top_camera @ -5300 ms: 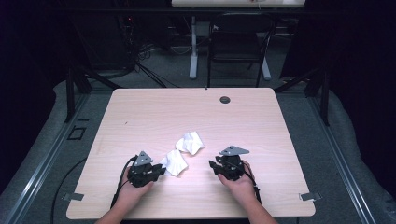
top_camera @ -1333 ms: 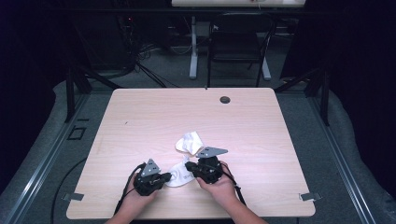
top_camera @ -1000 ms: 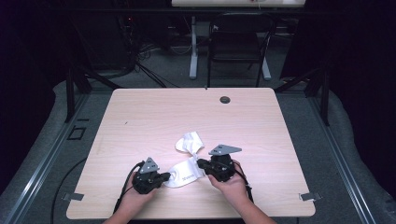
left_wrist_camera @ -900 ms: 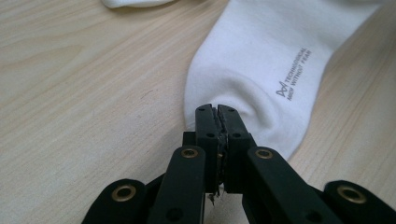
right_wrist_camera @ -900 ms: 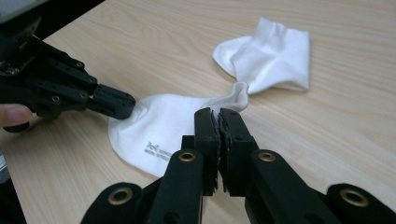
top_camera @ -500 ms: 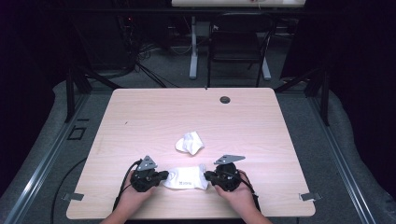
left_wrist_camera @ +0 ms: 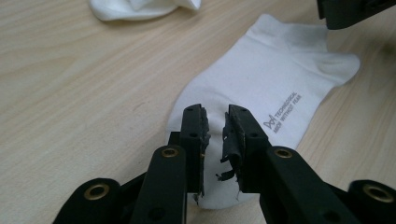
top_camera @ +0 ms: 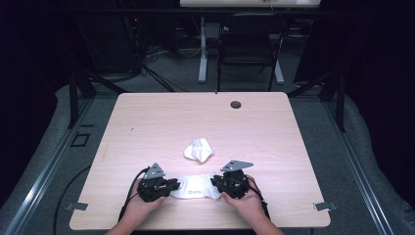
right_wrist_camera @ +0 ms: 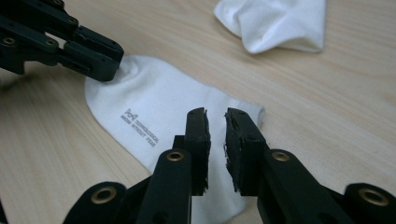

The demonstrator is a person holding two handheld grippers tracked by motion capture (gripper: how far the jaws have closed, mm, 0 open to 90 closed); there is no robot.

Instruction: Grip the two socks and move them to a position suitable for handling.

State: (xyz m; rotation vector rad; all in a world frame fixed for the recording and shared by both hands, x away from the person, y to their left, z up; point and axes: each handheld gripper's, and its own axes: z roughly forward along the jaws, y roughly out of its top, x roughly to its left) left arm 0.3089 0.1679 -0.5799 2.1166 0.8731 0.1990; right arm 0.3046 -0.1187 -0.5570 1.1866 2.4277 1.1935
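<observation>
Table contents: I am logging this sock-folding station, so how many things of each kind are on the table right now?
White socks: 2, a flat sock between the hands and a crumpled sock farther back.
Black claws: 2, the left claw and the right claw, one at each end of the flat sock.
Dark round grommet: 1.
Total: 5.

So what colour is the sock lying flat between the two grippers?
White, with small grey printed lettering on the flat sock; the left gripper view shows it best.

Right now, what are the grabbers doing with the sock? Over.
Left gripper and right gripper just opened, released. Flat sock spread between them. Crumpled sock behind, clear.
</observation>
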